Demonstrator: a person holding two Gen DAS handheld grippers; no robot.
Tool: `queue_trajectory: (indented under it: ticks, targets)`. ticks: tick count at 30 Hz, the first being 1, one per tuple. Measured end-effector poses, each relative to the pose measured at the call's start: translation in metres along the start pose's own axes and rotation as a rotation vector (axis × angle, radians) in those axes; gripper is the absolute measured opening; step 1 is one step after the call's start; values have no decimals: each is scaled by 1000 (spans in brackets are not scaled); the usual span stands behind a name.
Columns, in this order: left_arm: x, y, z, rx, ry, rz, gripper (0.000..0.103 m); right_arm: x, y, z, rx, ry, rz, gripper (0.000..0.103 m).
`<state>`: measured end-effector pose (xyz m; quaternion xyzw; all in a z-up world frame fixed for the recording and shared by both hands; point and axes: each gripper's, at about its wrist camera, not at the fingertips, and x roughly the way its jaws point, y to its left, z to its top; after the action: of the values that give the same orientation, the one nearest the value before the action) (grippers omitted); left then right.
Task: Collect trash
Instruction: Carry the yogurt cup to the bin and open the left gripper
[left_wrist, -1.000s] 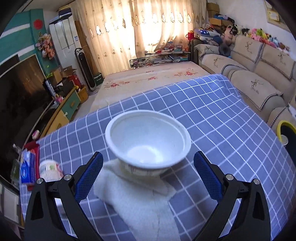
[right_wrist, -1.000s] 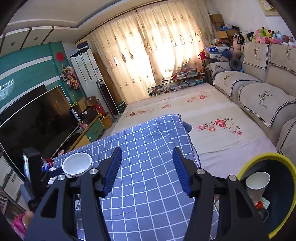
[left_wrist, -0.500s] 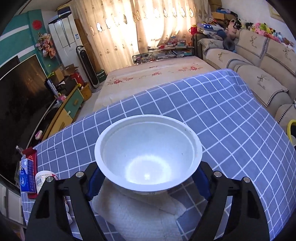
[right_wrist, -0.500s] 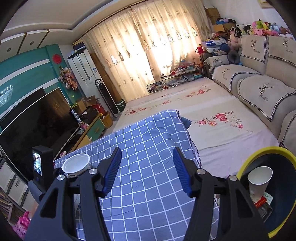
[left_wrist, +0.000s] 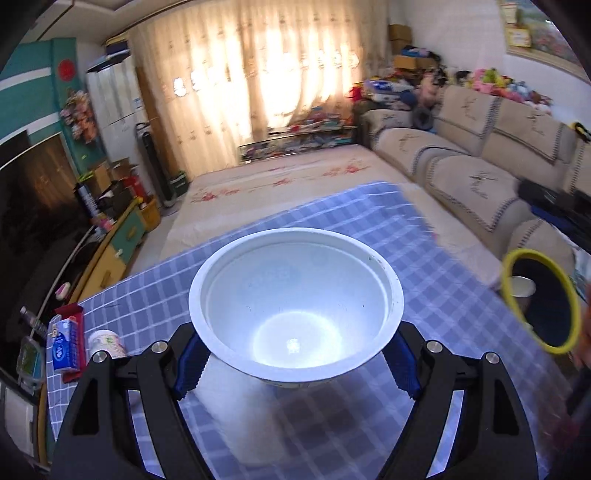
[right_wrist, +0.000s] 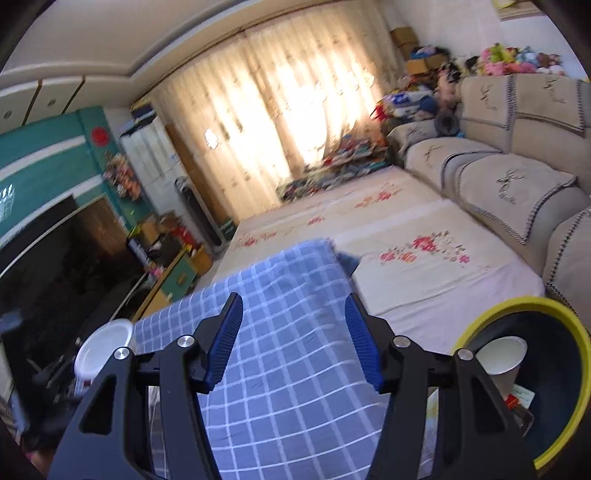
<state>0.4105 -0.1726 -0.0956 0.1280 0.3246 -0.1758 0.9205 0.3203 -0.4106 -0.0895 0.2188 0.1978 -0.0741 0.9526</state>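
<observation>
Between the blue pads of the left gripper, in the left wrist view, sits a white bowl, and the pads press on its sides below the rim, one on each flank. It looks empty. Under it the checked cloth is blurred, and the bowl appears to hang clear of it, so I judge the step in hand to be the carry: the bowl is picked up and on its way to the bin. That bin, with its yellow rim, stands off the cloth's right edge, with a cup lying inside. At the far left of the cloth lie a blue tissue pack and a small tub, likely later pickings.

From the right wrist view, the right gripper hangs over the cloth with its jaws apart and nothing between them. The bin is at the lower right, near this gripper, and holds a paper cup and some scraps. Far left, the bowl shows small in the other gripper's hold.

Next, I judge, the bowl must travel to the right, across the cloth to above the bin's mouth, and the grip must hold firm until it is over the opening. Thin walls may flex or slip under the pads, so the squeeze wants care. The right gripper should keep out of that path.
</observation>
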Motion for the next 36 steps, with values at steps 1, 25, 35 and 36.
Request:
queue_trajectory:
  ticks: [1,25,35,36]
  targets:
    - [-6,-9,0,8,-1,-18,80,-7,-5,3,12,-27,-19,55]
    - [44,-314,18,266,243,-480,80,-164,-173,-1,112,-189,-408,63]
    - [90,-347,3,239,332,-491,89,-169,-181,-1,127,-187,-413,63]
    - [88,-342,4,230,319,-488,90,-169,-179,-1,125,-186,-409,63]
